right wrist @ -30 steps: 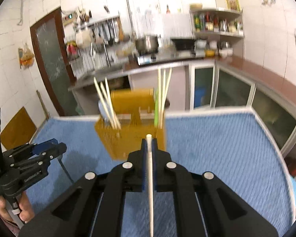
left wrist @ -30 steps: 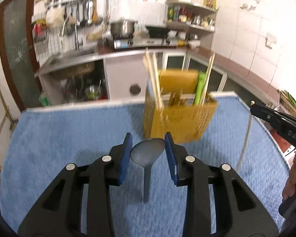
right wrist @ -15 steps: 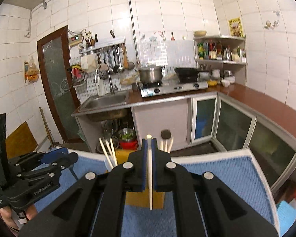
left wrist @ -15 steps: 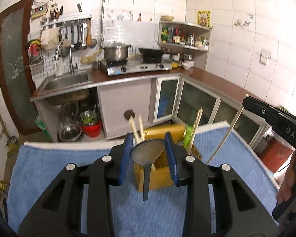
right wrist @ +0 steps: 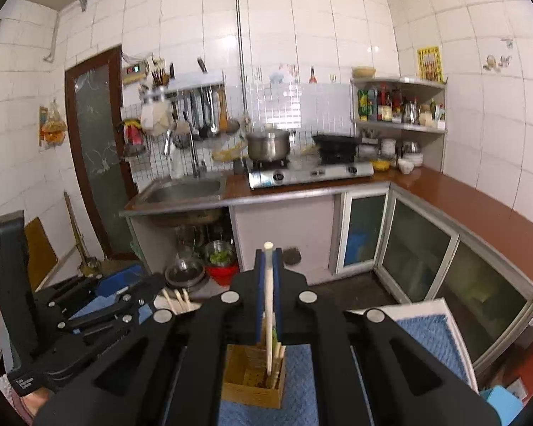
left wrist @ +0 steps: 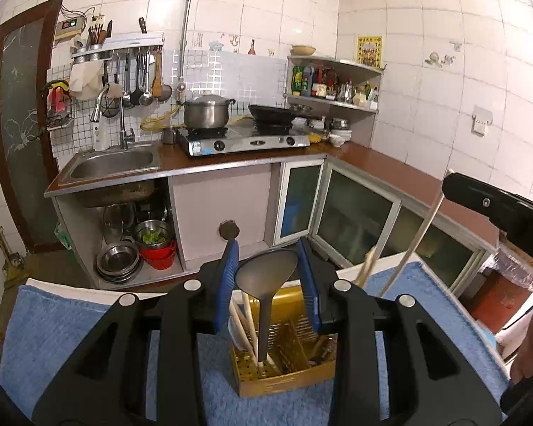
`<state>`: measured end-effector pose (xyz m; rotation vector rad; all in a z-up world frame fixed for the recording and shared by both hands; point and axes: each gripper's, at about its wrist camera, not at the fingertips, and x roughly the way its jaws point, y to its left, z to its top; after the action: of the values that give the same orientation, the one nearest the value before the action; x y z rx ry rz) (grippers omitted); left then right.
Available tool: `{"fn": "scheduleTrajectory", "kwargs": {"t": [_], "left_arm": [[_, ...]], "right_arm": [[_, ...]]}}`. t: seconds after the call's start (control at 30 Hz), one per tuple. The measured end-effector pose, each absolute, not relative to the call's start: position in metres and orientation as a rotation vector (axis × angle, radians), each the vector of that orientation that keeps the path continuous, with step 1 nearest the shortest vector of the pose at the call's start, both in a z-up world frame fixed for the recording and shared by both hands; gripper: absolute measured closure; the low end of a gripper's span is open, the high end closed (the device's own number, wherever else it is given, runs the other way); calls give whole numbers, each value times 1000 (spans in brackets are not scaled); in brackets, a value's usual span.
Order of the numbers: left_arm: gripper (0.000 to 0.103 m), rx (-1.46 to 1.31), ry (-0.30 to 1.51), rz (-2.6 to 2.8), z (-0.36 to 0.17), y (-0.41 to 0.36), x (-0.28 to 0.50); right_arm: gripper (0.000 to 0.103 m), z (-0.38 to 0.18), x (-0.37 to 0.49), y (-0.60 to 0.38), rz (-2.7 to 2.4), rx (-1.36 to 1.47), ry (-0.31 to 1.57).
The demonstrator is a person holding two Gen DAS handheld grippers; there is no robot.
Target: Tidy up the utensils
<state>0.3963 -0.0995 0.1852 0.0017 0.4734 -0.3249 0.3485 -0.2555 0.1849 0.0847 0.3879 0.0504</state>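
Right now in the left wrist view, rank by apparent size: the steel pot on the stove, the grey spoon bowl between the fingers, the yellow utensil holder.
1. yellow utensil holder, partly hidden by the gripper
2. grey spoon bowl and steel pot look alike; the spoon sits right at the lens, so it surely looks oversized.

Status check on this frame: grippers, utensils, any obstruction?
Left gripper shut on grey spoon. Right gripper shut on white chopstick. Both above yellow utensil holder. Nothing blocking.
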Motion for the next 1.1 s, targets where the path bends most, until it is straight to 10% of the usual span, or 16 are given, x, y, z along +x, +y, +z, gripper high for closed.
{"fn": "scheduleTrajectory", "kwargs": {"t": [0.83,0.93,1.1], "left_arm": [[59,-6,511,-351,104,-85,389],[46,-9,487,-330,115,-71,370],[22,-10,422,-247,132,-40,330]], "right_arm": [[97,54,377,-265,94,93,469],[46,60,366,-266,79,103,454],[40,71,332,-265,46,73,406]]}}
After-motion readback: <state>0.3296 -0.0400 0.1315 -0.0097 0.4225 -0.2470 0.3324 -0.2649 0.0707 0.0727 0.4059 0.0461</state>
